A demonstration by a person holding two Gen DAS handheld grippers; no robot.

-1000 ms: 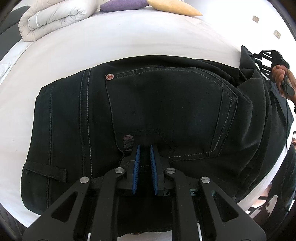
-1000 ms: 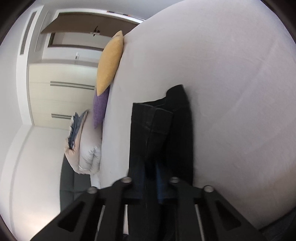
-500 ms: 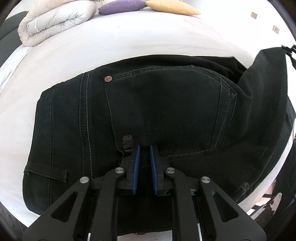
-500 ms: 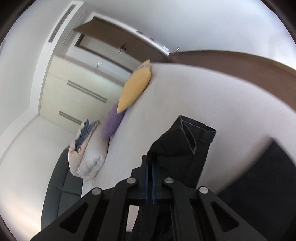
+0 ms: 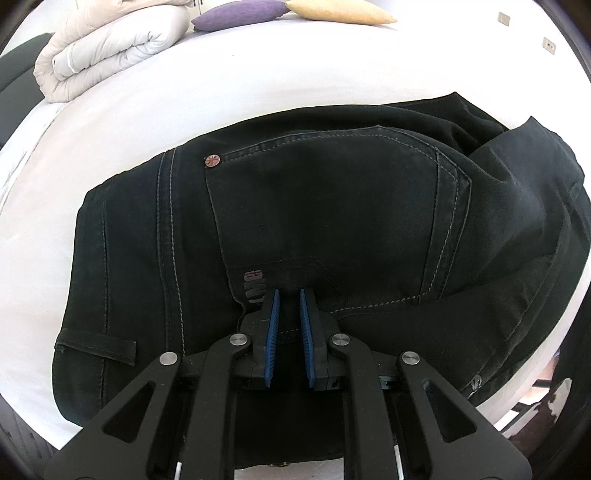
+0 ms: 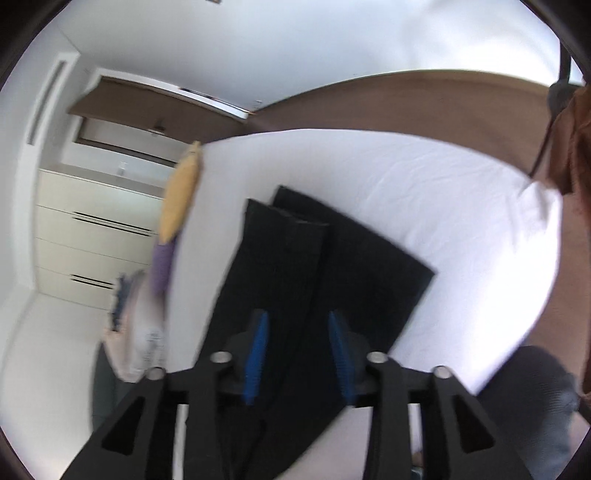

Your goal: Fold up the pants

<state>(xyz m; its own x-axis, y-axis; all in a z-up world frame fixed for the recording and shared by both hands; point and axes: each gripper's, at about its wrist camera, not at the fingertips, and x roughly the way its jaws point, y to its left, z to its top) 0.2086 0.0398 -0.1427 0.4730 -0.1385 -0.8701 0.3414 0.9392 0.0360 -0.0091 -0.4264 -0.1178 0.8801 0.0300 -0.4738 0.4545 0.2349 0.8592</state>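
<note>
Black jeans (image 5: 317,221) lie on the white bed (image 5: 221,88), back pocket up, with the leg part folded over on the right. My left gripper (image 5: 288,295) rests on the waist end near the pocket's lower edge; its blue pads stand a narrow gap apart with nothing between them. In the right wrist view the jeans (image 6: 332,266) lie folded on the bed (image 6: 443,206). My right gripper (image 6: 299,317) hovers above them, open and empty. That view is blurred.
A rolled white duvet (image 5: 110,48), a purple pillow (image 5: 240,13) and a yellow pillow (image 5: 340,13) lie at the bed's far end. A cream wardrobe (image 6: 92,229) stands beyond the bed. Brown floor (image 6: 406,99) runs along the bed's side.
My right gripper carried the leg end over the jeans, let it go and opened. The leg now lies on the right part of the jeans. My left gripper has stayed in place.
</note>
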